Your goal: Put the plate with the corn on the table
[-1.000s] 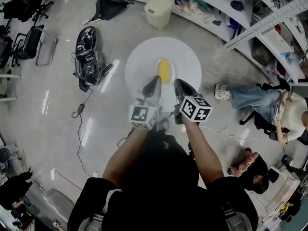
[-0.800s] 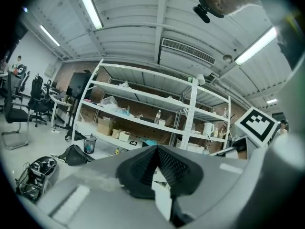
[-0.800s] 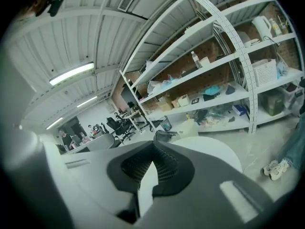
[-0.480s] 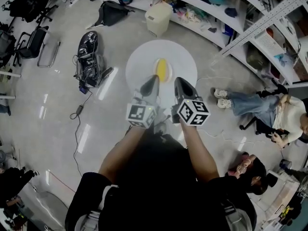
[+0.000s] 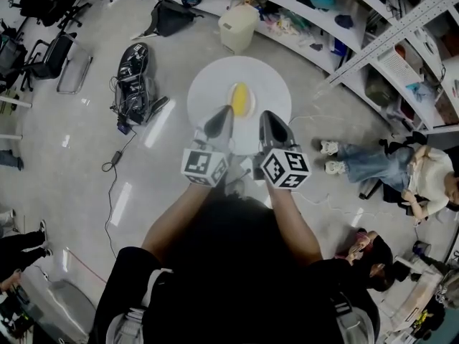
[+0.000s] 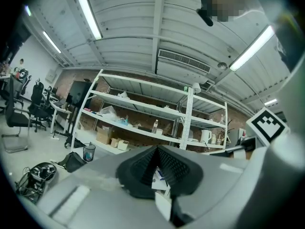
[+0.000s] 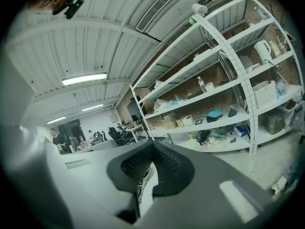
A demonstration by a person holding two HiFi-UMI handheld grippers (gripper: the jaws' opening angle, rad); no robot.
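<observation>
Plate (image 5: 208,92): white and round, held up in the air. It reaches forward from my fingers (image 5: 219,125), with the yellow corn (image 5: 241,99) lying on it just past the fingertips, near the middle.
Left gripper (image 6: 158,166): fingers are pressed together on the plate's near rim. A thin white sliver shows pinched between the ribbed pads.
Right gripper (image 7: 151,163): much the same, with the fingers squeezed shut on the near rim just beside the left pair. A white edge shows in the seam between them.
Under the fingers: only the floor (image 5: 86,163), well below the plate. A dark bundle of gear and cables (image 5: 133,84) lies off to the left of my left fingers.
Surface: I see none in any view. White shelves (image 5: 337,20) run ahead of the fingers and round to their right, but nothing like a table top sits under or near the plate.
Done: I judge the pick-up complete. Both pairs of fingers carry the plate, it looks about level, and the corn sits on it.
Left to do: all of the placing. I have to bring the plate over the surface, lower it until it rests flat, then open both pairs of fingers and draw them back.
Stage: carrying, I'd say roughly midway, with the goal not yet in sight.
Risk: my hold is on one edge only, so a tilt away from the fingers could roll the corn off.
</observation>
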